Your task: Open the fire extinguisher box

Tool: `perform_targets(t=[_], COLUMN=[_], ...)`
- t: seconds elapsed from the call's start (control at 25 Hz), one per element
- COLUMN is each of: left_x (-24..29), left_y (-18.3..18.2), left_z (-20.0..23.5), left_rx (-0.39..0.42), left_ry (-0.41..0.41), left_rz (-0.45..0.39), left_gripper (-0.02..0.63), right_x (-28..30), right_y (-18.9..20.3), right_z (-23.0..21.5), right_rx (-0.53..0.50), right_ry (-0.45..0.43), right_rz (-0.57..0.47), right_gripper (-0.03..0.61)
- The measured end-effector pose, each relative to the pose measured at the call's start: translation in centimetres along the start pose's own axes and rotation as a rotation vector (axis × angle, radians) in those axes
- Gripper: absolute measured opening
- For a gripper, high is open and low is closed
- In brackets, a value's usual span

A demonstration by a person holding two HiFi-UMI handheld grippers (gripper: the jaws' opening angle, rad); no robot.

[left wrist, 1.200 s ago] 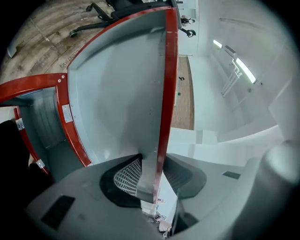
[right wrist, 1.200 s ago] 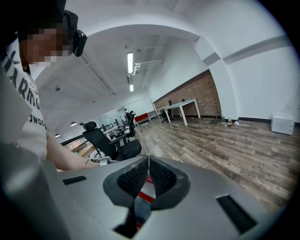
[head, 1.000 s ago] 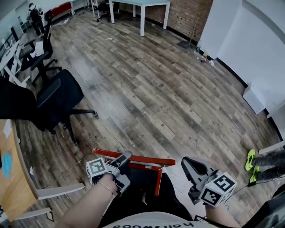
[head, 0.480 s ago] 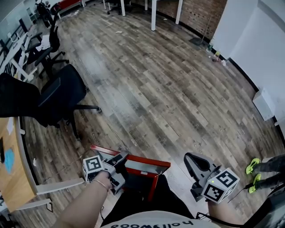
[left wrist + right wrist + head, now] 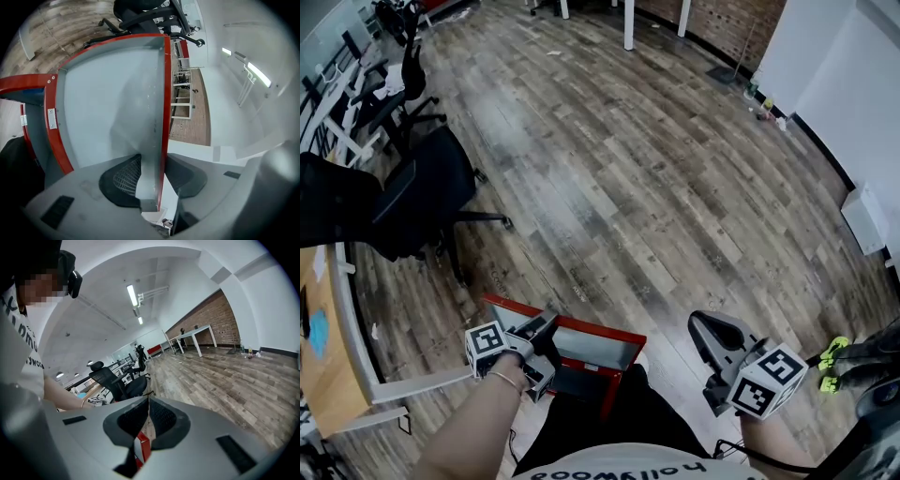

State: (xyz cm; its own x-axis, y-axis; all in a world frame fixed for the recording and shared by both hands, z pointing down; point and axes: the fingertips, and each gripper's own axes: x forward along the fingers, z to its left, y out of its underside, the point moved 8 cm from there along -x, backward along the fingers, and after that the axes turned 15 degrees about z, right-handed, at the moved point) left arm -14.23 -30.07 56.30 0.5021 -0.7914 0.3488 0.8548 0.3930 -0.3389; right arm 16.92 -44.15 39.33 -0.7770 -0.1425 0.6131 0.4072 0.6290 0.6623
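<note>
The red-framed grey metal fire extinguisher box [image 5: 622, 336] is seen on the wooden floor [image 5: 637, 187] at the person's feet. Its raised door [image 5: 112, 93] is clamped at the edge by the left gripper [image 5: 546, 323] [image 5: 157, 173], with the left forearm [image 5: 478, 422] reaching forward. The right gripper [image 5: 701, 328] [image 5: 147, 416] is held beside the box, clenched and empty.

in the left gripper view the fire extinguisher box [image 5: 21, 84] runs off the left edge, so i only get its red rim. from the head view i can't see into it: the red-framed lid [image 5: 581, 326] stands up in front, and my own dark lap covers the near end. the left hand-held gripper [image 5: 544, 326] has its far jaw behind that lid's rim there. below the pads of the right hand-held gripper [image 5: 149, 420] i catch just a red sliver [image 5: 143, 447]. a desk surface [image 5: 323, 375] is cropped at the left, the leg above a yellow-green shoe [image 5: 830, 356] at the right, and a far figure [image 5: 138, 351] is too small to make out.
</note>
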Motion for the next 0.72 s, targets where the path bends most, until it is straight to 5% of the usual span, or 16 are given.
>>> perform_targets(t=[0.72], left_x=[4.5], left_y=[-1.2], left_z=[0.2], left_rx=[-0.087], left_ry=[-0.147], left_rz=[-0.244], left_gripper=[0.157], right_x=[-1.0], right_y=[0.9], right_z=[-6.2], right_rx=[0.020], right_ry=[-0.030], right_rz=[0.070], right_gripper=[0.011])
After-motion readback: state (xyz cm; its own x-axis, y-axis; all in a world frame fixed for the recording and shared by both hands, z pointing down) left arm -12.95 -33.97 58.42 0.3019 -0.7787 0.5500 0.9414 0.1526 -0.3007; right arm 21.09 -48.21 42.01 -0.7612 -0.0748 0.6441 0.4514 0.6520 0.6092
